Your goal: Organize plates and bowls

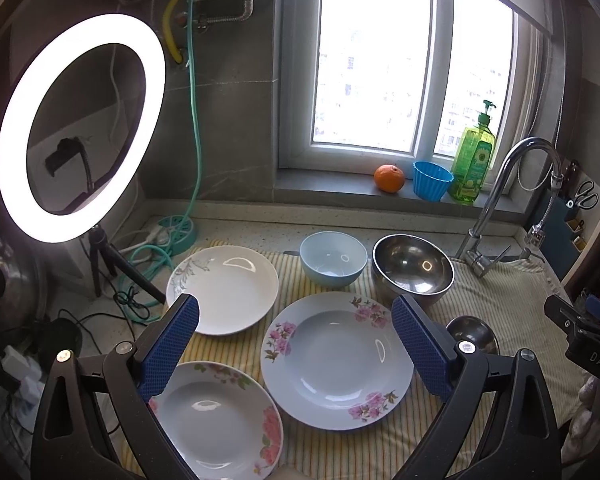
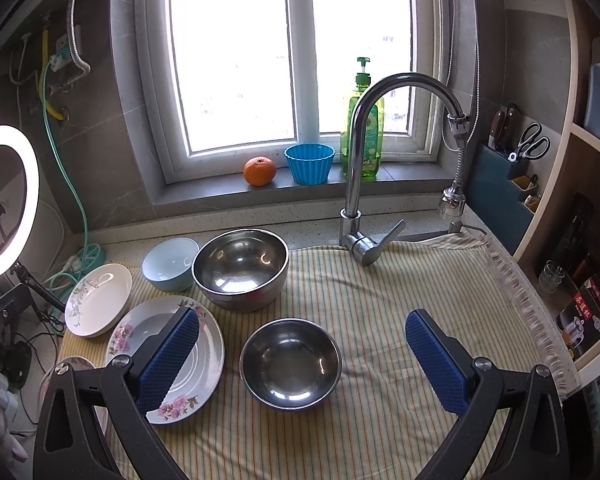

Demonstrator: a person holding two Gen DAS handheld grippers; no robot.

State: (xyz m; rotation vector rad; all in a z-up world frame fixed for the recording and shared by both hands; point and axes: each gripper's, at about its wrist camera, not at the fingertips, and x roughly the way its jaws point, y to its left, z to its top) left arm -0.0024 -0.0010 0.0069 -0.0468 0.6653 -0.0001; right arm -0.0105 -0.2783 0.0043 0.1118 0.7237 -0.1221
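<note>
On a striped cloth (image 1: 500, 312) lie three plates: a large pink-flowered plate (image 1: 336, 360), a white plate with a grey leaf pattern (image 1: 224, 288) and a smaller flowered plate (image 1: 216, 416) nearest me. Behind them stand a light blue bowl (image 1: 333, 258) and a big steel bowl (image 1: 413, 268). A small steel bowl (image 2: 291, 364) sits in front of the big steel bowl (image 2: 241, 274). My left gripper (image 1: 296, 344) hangs open above the large flowered plate. My right gripper (image 2: 302, 360) hovers open around the small steel bowl, holding nothing.
A chrome faucet (image 2: 380, 152) rises behind the cloth. An orange (image 2: 259, 171), a blue cup (image 2: 309, 163) and a green soap bottle (image 2: 362, 136) stand on the windowsill. A ring light (image 1: 80, 128) on a tripod and cables crowd the left. Shelves and a knife holder (image 2: 504, 184) are at right.
</note>
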